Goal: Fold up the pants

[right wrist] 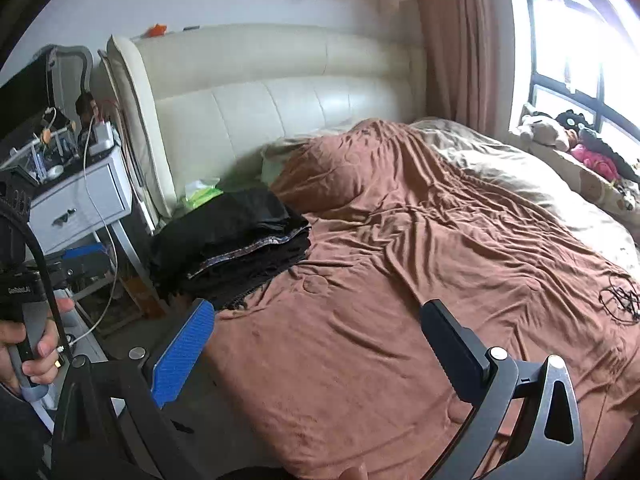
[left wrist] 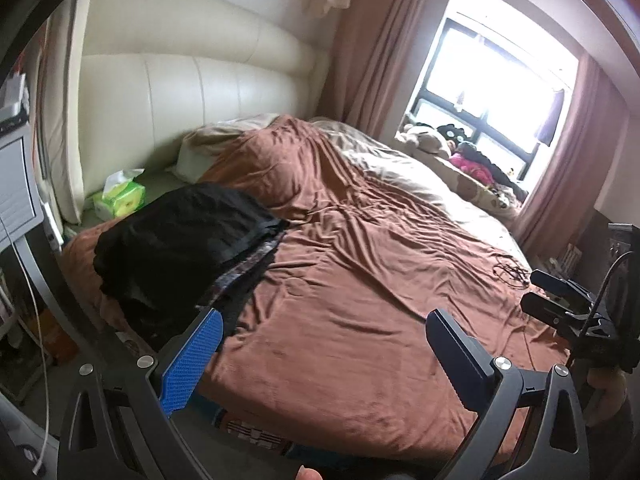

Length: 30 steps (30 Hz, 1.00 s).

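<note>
A stack of folded dark pants (left wrist: 176, 248) (right wrist: 232, 248) lies on the near left corner of the brown bed cover (left wrist: 360, 280) (right wrist: 400, 280); a patterned band shows between the layers. My left gripper (left wrist: 326, 332) hangs open above the cover, right of and nearer than the stack, nothing between its fingers. My right gripper (right wrist: 320, 328) is also open and empty, held above the cover's front part, with the stack beyond its blue left pad (right wrist: 184, 352). The other gripper shows at the right edge in the left wrist view and at the left edge in the right wrist view.
A green tissue pack (left wrist: 120, 198) lies by the cream headboard (left wrist: 192, 92). A white nightstand (right wrist: 80, 200) with cables stands left of the bed. A black cord (right wrist: 620, 296) lies on the cover at right. Stuffed toys (left wrist: 460, 148) crowd the window sill.
</note>
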Tool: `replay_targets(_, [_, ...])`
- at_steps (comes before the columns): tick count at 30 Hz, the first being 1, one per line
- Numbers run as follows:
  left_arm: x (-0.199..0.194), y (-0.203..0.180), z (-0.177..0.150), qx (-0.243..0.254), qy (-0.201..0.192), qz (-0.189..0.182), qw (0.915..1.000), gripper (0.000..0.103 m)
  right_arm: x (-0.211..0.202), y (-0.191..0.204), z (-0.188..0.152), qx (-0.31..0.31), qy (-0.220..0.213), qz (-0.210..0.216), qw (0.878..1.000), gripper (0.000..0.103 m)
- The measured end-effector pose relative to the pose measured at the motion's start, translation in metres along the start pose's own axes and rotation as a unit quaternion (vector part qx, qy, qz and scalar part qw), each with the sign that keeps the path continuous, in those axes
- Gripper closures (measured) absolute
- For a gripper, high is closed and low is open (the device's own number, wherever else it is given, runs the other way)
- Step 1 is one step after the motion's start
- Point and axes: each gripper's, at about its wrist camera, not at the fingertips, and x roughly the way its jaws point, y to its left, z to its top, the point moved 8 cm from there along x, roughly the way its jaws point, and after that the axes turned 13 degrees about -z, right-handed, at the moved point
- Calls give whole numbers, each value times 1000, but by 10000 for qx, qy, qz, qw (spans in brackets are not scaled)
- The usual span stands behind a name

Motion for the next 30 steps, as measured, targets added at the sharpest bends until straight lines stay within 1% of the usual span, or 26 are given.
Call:
replay_targets(8, [-18,-40,-14,182,-149,-75,9997,1,-61,-24,-28,163,-185,-159,9996,0])
replay_targets(14, [-24,-75,-33,345,-128,-265,9990,1,-96,-37,-52,294,-218,-304,9989,0])
replay_targets(20, [-34,-103,-51,579,-121,-370,9976,1,-128,-48,-72,487,-252,-367,9978,0])
replay_targets(25, [-46,-123,-67,770,-184,-333,9963,1,-158,-58,-92,642,-310,-492,9962,0])
replay_targets(30, [-58,-140,-81,942,-275,-332,9946,1,-182,-59,-111,703,-347,-640,9949,0])
